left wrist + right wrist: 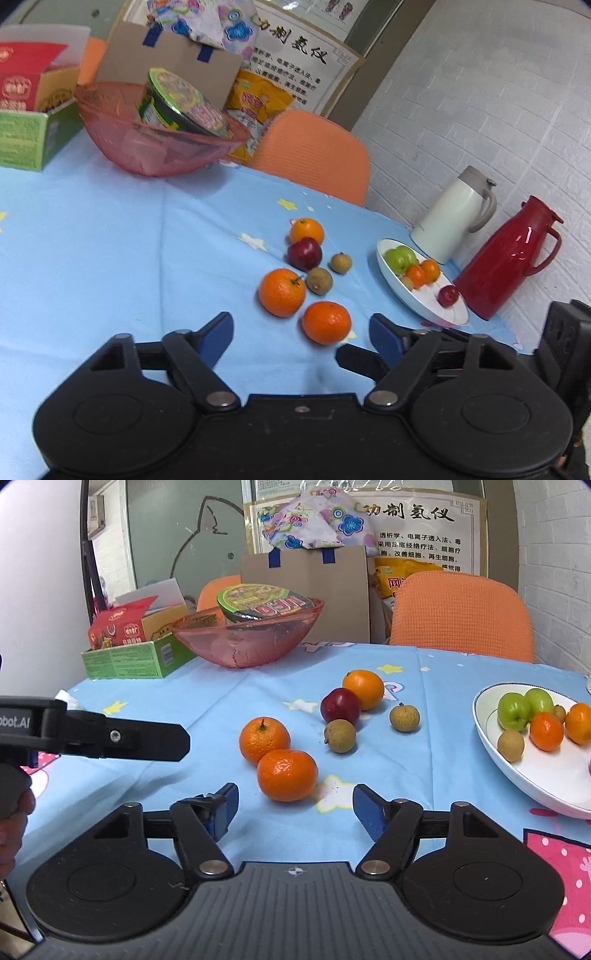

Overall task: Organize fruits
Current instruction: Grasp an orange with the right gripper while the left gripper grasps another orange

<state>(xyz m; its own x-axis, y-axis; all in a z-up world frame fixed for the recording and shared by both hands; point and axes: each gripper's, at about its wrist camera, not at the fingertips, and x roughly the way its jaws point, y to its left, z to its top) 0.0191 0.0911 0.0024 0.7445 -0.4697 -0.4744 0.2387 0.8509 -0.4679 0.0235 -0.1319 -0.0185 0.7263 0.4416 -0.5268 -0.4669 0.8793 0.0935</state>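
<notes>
Loose fruit lies on the blue tablecloth: a near mandarin (326,322) (287,774), a stemmed mandarin (282,292) (263,739), a red apple (304,253) (340,705), a far orange (306,230) (363,688) and two brown longans (320,280) (340,735). A white plate (424,302) (535,775) holds green apples, mandarins, a longan and a small red fruit. My left gripper (303,332) is open and empty, just short of the near mandarin. My right gripper (291,805) is open and empty, right before the same mandarin. The left gripper's finger (122,738) shows in the right wrist view.
A pink bowl (155,147) (247,638) with an instant-noodle cup stands at the back, next to a green box (26,140) (136,661). A white flask (450,218) and a red flask (506,258) stand beside the plate by the wall. An orange chair (314,155) (461,616) is behind the table.
</notes>
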